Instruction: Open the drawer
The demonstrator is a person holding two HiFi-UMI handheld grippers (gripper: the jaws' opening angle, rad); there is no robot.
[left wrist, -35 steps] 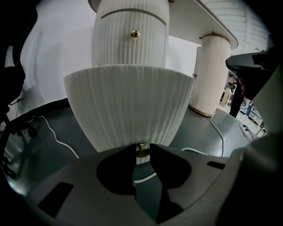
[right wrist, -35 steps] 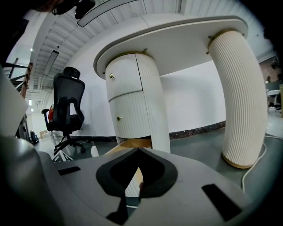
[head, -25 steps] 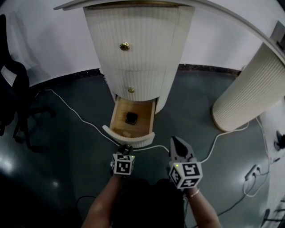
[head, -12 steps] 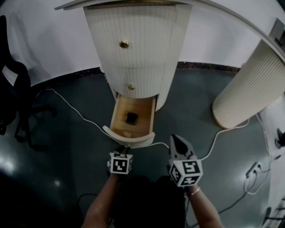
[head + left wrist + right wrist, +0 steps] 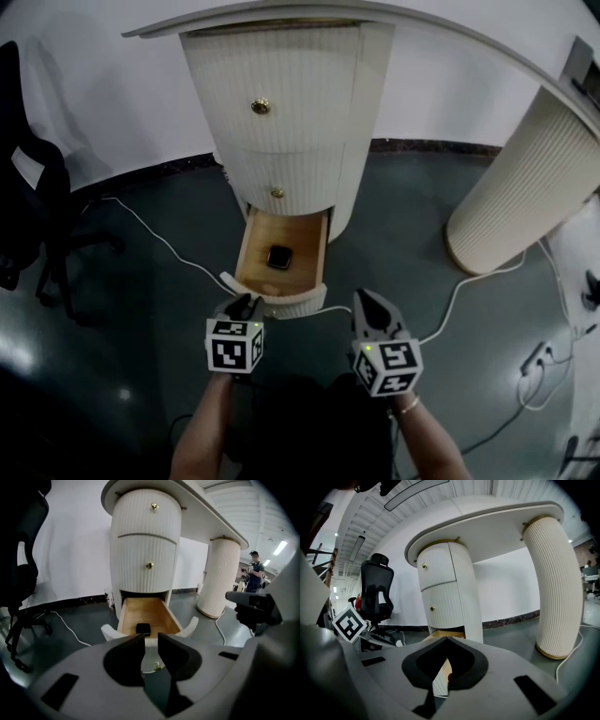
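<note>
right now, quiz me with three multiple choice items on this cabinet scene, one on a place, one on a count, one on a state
1. Where does the small dark object lie?
A. on the grey floor
B. inside the bottom drawer
C. on the tabletop

2. How many brass knobs show on the shut drawer fronts above it?
A. one
B. two
C. four

3. The bottom drawer is:
A. pushed shut
B. lifted out onto the floor
C. pulled out

Answers:
1 B, it sits on the drawer's wooden bottom.
2 B, one knob shows on each of the two upper fronts.
3 C, its inside shows in front of the cabinet.
</note>
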